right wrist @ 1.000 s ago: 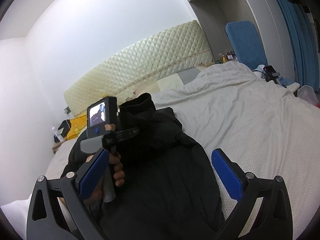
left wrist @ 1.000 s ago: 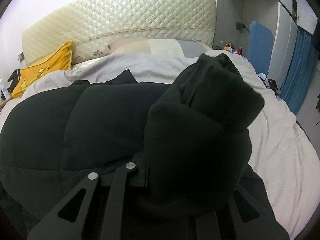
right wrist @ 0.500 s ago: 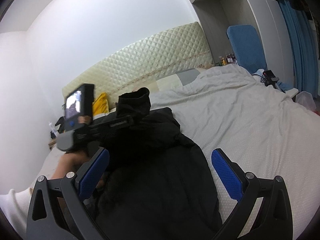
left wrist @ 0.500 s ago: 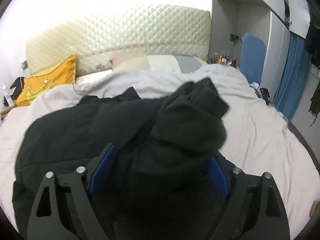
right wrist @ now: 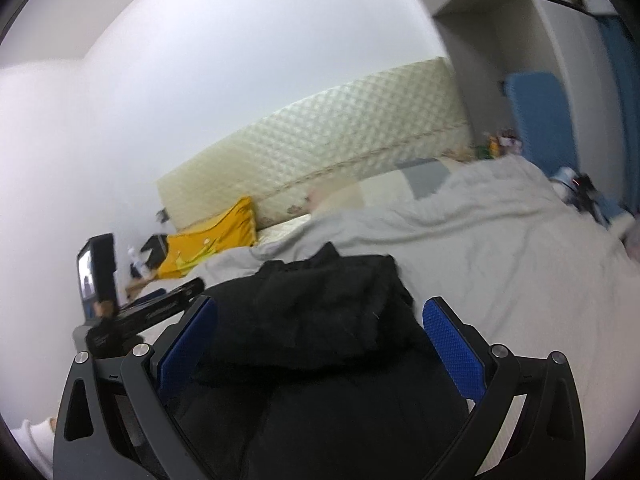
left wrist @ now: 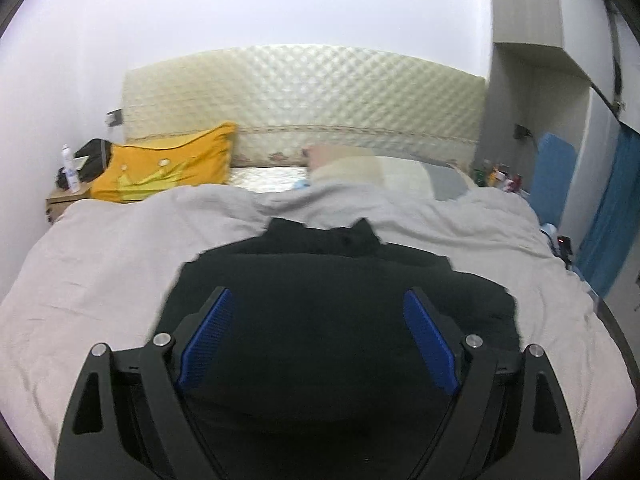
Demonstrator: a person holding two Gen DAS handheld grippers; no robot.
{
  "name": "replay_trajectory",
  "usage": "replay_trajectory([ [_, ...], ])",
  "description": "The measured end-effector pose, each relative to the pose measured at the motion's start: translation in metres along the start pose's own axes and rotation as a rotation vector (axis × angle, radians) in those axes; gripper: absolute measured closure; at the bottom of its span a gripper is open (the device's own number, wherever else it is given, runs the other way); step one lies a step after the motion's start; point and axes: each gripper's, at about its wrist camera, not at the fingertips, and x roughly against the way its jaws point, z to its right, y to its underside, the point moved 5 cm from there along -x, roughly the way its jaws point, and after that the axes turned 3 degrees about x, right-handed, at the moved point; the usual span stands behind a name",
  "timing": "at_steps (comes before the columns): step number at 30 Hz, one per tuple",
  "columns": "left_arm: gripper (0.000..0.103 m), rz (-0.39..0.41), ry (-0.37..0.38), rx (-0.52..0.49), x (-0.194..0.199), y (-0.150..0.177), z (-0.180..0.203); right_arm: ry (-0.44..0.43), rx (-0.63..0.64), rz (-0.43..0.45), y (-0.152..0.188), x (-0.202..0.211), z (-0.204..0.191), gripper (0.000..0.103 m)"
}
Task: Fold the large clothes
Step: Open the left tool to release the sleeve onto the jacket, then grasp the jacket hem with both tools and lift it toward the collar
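Black puffer jacket (left wrist: 328, 288) lies spread on the grey bed cover (left wrist: 100, 264), middle of the bed, collar end toward the headboard (left wrist: 300, 92). In the right wrist view a bunched part of the jacket (right wrist: 320, 304) sits piled on top of the rest, looks like a sleeve or hood, can't tell which.

Left gripper (left wrist: 316, 340) hangs over the near part of the jacket, blue pads (left wrist: 204, 340) spread wide, nothing between them. Whether it touches the fabric is unclear. Right gripper (right wrist: 320, 352) is also spread wide above the jacket, blue pads (right wrist: 456, 352) apart, gripping nothing. The left gripper's body with its small screen (right wrist: 96, 272) shows at the left edge of the right wrist view, beside the jacket, blurred.

Yellow pillow (left wrist: 160, 168) with a crown print leans at the headboard's left end, next to a nightstand (left wrist: 64, 200) carrying a white bottle (left wrist: 70, 168). Pale pillows (left wrist: 376, 168) sit further right. Blue curtain (left wrist: 612, 208) hangs at far right.
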Motion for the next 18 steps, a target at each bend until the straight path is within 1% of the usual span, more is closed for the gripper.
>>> replay_trajectory([
  [3,0.016,0.002,-0.029,0.001,-0.011,-0.002,-0.02,-0.005,0.057,-0.018,-0.008,-0.037,-0.01,0.0],
  [5,0.016,-0.011,-0.045,0.001,-0.023,0.0,-0.031,-0.022,0.067,-0.055,-0.007,-0.072,-0.011,0.0],
  [7,0.016,-0.024,-0.053,0.004,-0.036,0.003,-0.041,-0.028,0.08,-0.093,0.0,-0.101,-0.009,0.005],
  [8,0.016,-0.03,-0.056,0.005,-0.041,0.005,-0.045,-0.023,0.089,-0.116,0.007,-0.116,-0.007,0.008],
  [10,0.016,-0.044,-0.069,0.003,-0.056,0.01,-0.053,-0.02,0.101,-0.157,0.025,-0.143,-0.003,0.011],
  [13,0.016,-0.072,-0.083,0.002,-0.077,0.02,-0.061,-0.016,0.08,-0.206,0.049,-0.172,0.009,0.022],
  [15,0.016,-0.093,-0.092,0.01,-0.09,0.026,-0.067,0.018,0.075,-0.23,0.06,-0.186,0.018,0.036],
  [17,0.016,-0.11,-0.086,0.021,-0.101,0.033,-0.074,0.033,0.083,-0.246,0.069,-0.201,0.024,0.04],
  [18,0.015,-0.112,-0.083,0.025,-0.106,0.035,-0.076,0.027,0.093,-0.244,0.072,-0.207,0.024,0.04],
])
